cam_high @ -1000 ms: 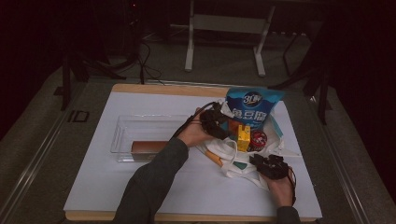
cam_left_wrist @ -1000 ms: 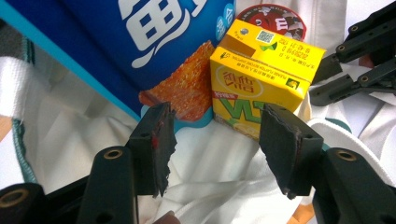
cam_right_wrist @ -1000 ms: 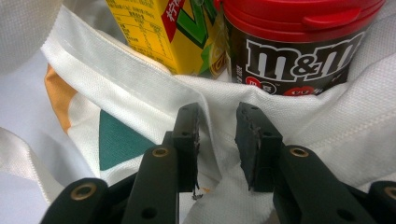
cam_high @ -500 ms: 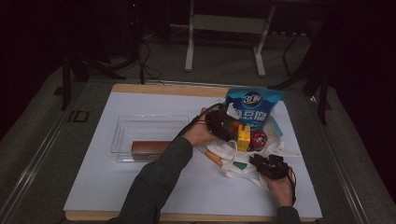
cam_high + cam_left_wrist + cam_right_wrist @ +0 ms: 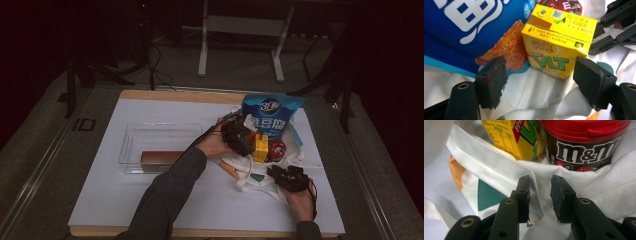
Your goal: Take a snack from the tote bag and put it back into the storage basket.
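Yellow carton (image 5: pixel 556 42) partly hides behind white bag (image 5: pixel 584 182), label cropped.

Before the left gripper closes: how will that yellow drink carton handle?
The yellow drink carton looks like a stiff box with flat sides, so the open left gripper should hold it squarely. Glossy faces may slip. Standing on soft white bag cloth, it could tip.

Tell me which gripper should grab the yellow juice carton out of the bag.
Left. The left gripper is open with its jaws either side of the yellow carton. The right gripper is pinching the white bag's hem, apparently holding it open.
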